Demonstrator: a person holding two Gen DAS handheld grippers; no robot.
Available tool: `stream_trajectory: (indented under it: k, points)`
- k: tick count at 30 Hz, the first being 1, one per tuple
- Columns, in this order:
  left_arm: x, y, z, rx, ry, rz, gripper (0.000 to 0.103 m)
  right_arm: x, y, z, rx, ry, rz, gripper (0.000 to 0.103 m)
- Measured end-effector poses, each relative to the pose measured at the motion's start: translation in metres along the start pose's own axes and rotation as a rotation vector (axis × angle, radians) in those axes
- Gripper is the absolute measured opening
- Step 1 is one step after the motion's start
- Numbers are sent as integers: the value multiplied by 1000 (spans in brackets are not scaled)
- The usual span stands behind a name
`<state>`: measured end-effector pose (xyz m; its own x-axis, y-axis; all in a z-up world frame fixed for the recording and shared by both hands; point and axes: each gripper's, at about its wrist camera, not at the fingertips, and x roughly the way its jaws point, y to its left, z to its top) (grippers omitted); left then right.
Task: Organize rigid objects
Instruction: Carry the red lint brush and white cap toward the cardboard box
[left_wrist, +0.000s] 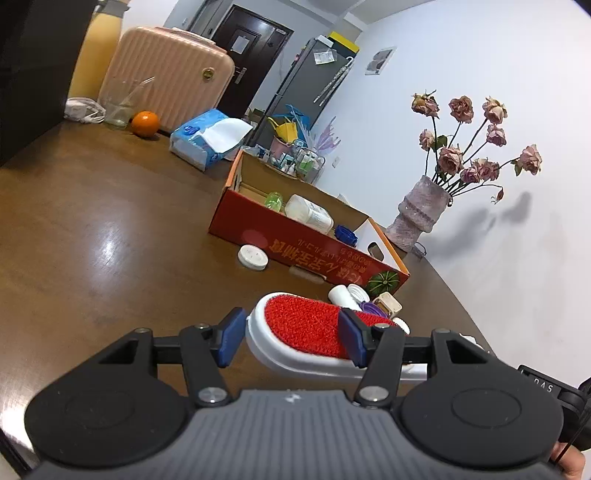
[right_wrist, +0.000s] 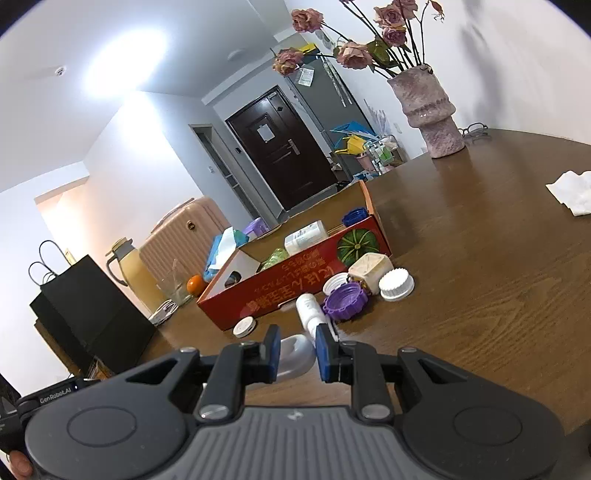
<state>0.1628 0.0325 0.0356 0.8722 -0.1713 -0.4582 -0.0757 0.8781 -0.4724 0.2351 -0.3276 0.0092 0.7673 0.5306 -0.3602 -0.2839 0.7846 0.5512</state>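
Left gripper (left_wrist: 291, 339): jaws spread wide, gripping nothing; the brush lies between the blue pads, the right pad over its red face, and contact cannot be told.
Right gripper (right_wrist: 297, 350): jaws apart with a gap between the pads, gripping nothing; the white end of the brush shows in that gap.
Brush (left_wrist: 306, 332): one, white body with a red bristle face, flat on the table (left_wrist: 92, 229), near the box's front wall.
Box (left_wrist: 295, 251): one red carton, open at the top, a green pumpkin printed at one corner.
In the box: one white bottle (left_wrist: 308, 213) on its side, one green bottle (left_wrist: 274, 201), one blue cap (left_wrist: 345, 234).
White disc (left_wrist: 252, 257): one, on the table just beside the box's front wall.
Cluster by the pumpkin corner: one white tube (right_wrist: 309, 312) on its side, one purple cap (right_wrist: 345, 300), one white ring cap (right_wrist: 335, 282), one ribbed white cap (right_wrist: 397, 285), one cream block (right_wrist: 370, 270); all close together, several touching.
Vase (left_wrist: 419, 218): one, pinkish, upright beyond the box, holding dried roses.
Orange (left_wrist: 145, 124): one, at the far side of the table.
Tissue pack (left_wrist: 207, 138): one, blue and white.
Suitcase (left_wrist: 166, 74): one, pink, upright behind the orange.
Glass (left_wrist: 118, 105): one, clear, beside the orange.
Napkin (right_wrist: 570, 192): one, crumpled, well apart from the rest.
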Motion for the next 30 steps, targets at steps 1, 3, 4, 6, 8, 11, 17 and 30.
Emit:
stream_trajectory:
  k: [1,3,4,6,8,11,17,30]
  points:
    - [5,-2,4,13,-1,0,56,3,-1,3,-1,-1,-2,21]
    - [18,-6,15,29,-5,-2,56,12,-5,12,8,-5,-3,21]
    - [26,-8,21,32,-4,-5,56,16,-6,17,14,-9,-5,21]
    - [40,-11,35,41,-10,-21,56,26,-10,27,27,-19,-12,21]
    - [55,-15,49,50,-20,-32,56,39,-15,40,46,-25,-9,21]
    - [79,-21,72,68,-39,-41,56,58,-17,59,46,-38,-9,21]
    - [127,-20,114,75,-53,-36,56,107,-18,102,21,-48,-2,21]
    - [207,12,145,40,18,21,55,207,-23,137,-32,13,-32,22]
